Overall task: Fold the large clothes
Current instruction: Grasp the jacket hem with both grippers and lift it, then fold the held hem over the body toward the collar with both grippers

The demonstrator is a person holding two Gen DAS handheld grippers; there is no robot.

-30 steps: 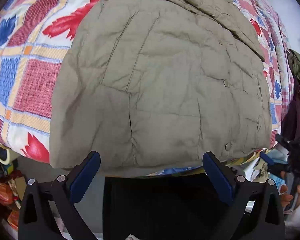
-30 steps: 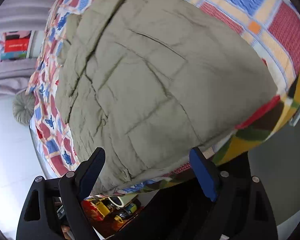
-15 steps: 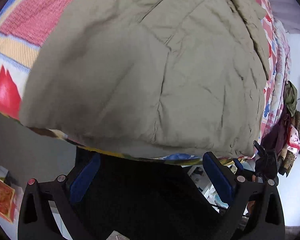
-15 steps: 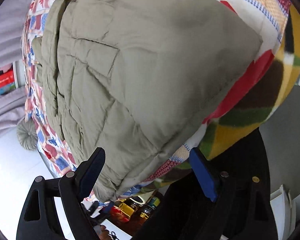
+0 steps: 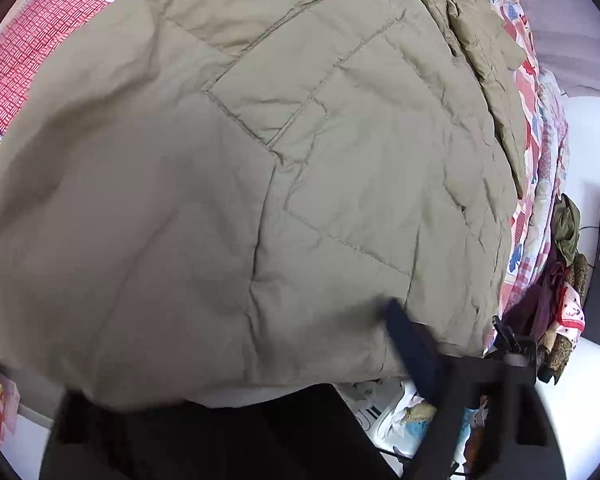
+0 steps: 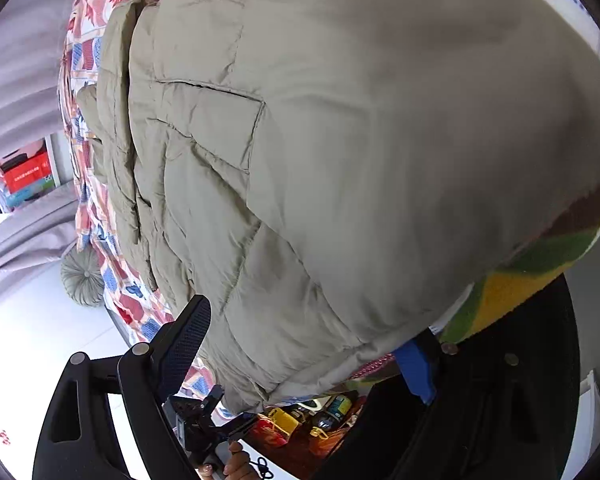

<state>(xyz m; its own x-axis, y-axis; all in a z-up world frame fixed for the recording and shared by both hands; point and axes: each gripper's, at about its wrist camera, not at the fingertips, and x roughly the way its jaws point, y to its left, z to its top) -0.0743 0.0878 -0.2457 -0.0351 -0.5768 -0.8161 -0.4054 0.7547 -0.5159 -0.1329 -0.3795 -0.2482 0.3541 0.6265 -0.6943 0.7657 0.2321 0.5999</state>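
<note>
Left gripper point(image 5: 236, 364) fingers closing over the hem of a khaki quilted jacket point(image 5: 300, 160) spread on the bed point(image 6: 100, 216), right gripper point(image 6: 304, 344) fingers wide astride it; both should bite deep for an even fold.

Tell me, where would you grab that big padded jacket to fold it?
Grip the olive quilted jacket by its bottom hem, at the two corners, coming from the near edge of the bed. The hem hangs over the patterned blanket, so one finger can slip beneath. The right gripper straddles it; the left gripper's jaws are closing there.
</note>
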